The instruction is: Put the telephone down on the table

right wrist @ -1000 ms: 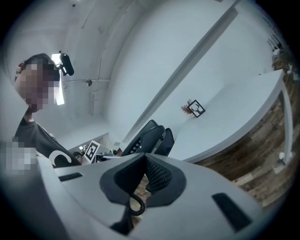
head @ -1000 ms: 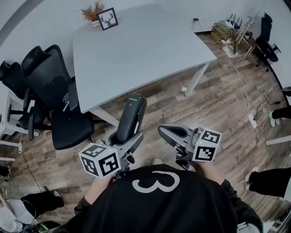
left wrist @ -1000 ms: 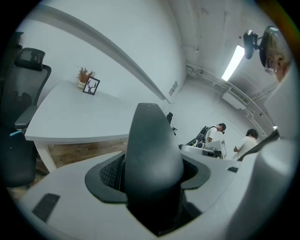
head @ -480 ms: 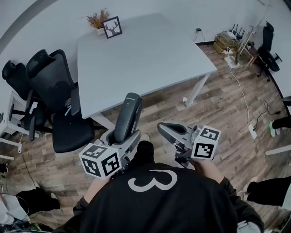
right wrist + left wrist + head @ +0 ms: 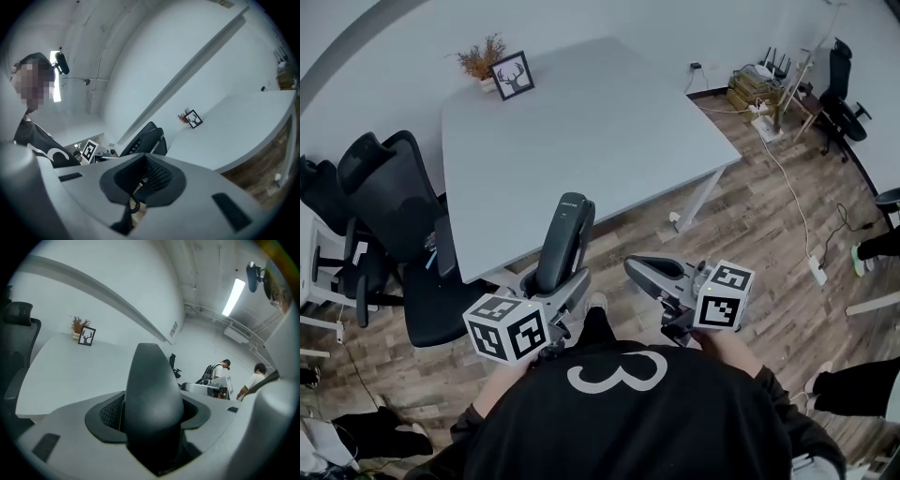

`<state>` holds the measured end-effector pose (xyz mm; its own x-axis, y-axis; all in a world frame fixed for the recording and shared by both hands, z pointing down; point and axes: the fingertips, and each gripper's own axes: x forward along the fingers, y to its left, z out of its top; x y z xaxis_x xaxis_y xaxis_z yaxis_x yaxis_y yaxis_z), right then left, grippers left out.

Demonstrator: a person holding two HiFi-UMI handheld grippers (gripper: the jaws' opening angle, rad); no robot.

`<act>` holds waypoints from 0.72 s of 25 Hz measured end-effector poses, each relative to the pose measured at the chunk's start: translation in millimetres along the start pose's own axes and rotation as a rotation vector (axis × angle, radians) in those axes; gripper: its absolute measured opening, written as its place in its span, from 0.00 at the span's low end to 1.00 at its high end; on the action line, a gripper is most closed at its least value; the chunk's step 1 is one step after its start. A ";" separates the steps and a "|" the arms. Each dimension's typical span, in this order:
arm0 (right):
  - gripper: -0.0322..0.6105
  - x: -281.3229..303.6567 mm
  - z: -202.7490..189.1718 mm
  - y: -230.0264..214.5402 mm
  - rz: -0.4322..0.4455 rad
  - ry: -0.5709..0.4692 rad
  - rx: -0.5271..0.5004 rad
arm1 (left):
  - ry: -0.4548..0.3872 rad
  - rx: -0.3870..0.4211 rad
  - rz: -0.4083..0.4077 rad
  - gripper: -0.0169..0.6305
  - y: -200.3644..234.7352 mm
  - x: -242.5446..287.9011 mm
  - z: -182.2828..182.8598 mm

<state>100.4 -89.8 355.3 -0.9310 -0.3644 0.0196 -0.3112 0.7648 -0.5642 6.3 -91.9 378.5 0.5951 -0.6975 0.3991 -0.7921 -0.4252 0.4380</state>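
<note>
Clamping phone (image 5: pixel 562 246) in left gripper (image 5: pixel 546 286), tip toward 12 o'clock; right gripper (image 5: pixel 639 269) pinched together, empty. Now nearer table (image 5: pixel 581 131) than before.

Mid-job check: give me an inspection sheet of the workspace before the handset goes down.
Surface: grey table, ahead of both grippers.
Job's things: telephone, a dark handset held above the floor, not on the table.
Clutter: picture frame and dried plant at the table's far corner.
Grippers: left gripper shut on the telephone; right gripper jaws together, nothing between them.
Cables: white cable runs over the floor to a power strip, right of the table.
Surroundings: black office chairs left of the table; wood floor; a person's shoe at the right edge.
</note>
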 end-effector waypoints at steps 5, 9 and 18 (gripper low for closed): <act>0.06 30.0 25.0 -31.2 -0.018 0.013 0.020 | 0.020 -0.019 0.002 0.48 35.9 25.8 31.7; 0.06 54.4 47.3 -54.2 -0.031 0.020 0.019 | 0.022 -0.016 -0.005 0.48 60.2 46.4 59.7; 0.06 85.1 68.1 -82.5 -0.035 0.002 0.003 | 0.000 0.010 -0.008 0.48 93.0 69.5 91.5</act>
<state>59.8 -220.2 347.4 -0.9198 -0.3902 0.0407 -0.3430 0.7497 -0.5659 -38.4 -232.7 373.3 0.6011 -0.6942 0.3959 -0.7889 -0.4364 0.4327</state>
